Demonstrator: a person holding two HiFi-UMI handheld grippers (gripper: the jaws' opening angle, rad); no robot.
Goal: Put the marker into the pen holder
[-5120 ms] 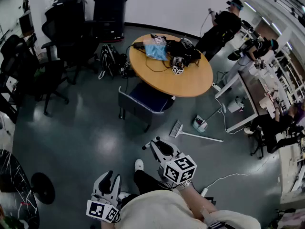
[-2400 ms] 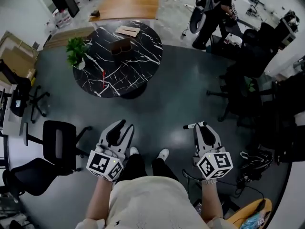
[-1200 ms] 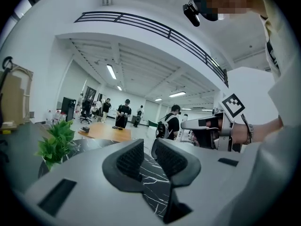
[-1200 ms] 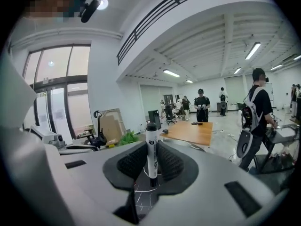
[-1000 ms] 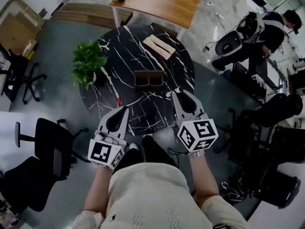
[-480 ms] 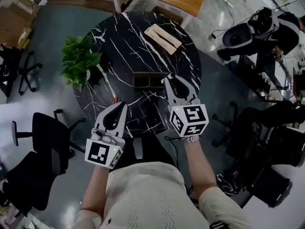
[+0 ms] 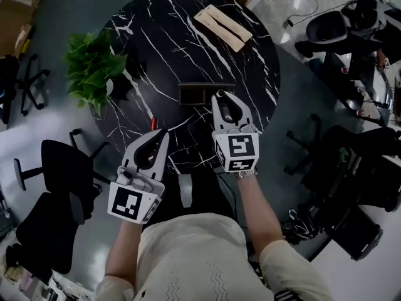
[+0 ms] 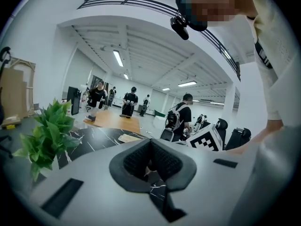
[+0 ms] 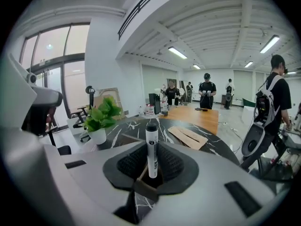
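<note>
1. Right gripper view: right gripper (image 9: 151,169) clamped on a white marker (image 9: 151,147) with a black cap. Pads pressed on the barrel from both sides, cap end up, barrel upright. Judged: upright hold chosen for a straight drop into an opening.
2. Directly beneath the marker: brown pen holder (image 9: 141,175), open top facing up. Lower end of the marker at or just inside the opening. Contact with the bottom not determinable.
3. Head view: right gripper (image 7: 222,96) reaching forward over the right end of the pen holder (image 7: 198,93), standing near the middle of the round black marble table (image 7: 250,68). Two compartments visible; right one judged the target, not certain.
4. Left gripper (image 7: 160,134) held back by the table's near edge, well apart from the holder. Left gripper view: left gripper (image 8: 150,160) with jaws together, nothing between them. Judged: kept clear, not needed for a one-handed insertion.
5. Small red object (image 7: 153,123) on the table just beyond the left gripper's tips; too small to identify. Potted plant (image 7: 91,64) at the left and flat wooden strips (image 7: 223,24) at the far side, both away from the holder. No obstruction noted.
6. Assessment: task at the insertion stage, release not yet made. Risk: marker tipping against the holder wall if let go with the lower end not well inside.
</note>
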